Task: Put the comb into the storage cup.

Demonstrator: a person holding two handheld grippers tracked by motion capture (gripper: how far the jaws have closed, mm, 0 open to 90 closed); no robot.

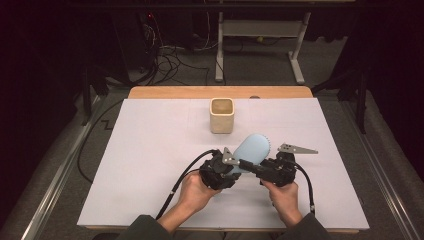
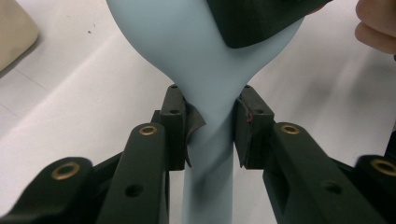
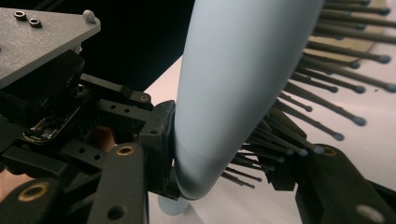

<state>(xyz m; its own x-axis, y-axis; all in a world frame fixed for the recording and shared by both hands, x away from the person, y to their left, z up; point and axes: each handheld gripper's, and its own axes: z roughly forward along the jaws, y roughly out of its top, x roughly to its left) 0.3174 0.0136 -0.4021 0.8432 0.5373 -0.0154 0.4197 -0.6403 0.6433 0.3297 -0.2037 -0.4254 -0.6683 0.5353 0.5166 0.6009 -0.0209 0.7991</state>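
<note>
You held the pale blue hairbrush [image 1: 251,152] above the table's near middle, your left gripper [image 2: 211,122] clamped on its neck and your right gripper [image 3: 224,154] pinching the head, one finger on the smooth back, the other among the bristles [image 3: 327,70]. Bending bristles could have let it twist free; the beige cup [image 1: 221,115] stood beyond.

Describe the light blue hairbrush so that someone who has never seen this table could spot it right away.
On the white table, look at the near edge, in front of the square beige cup. The light blue plastic hairbrush is held there between the left gripper, clamped on its neck, and the right gripper, closed on its head. Its oval blue back and dark ball-tipped bristles set it apart.
</note>
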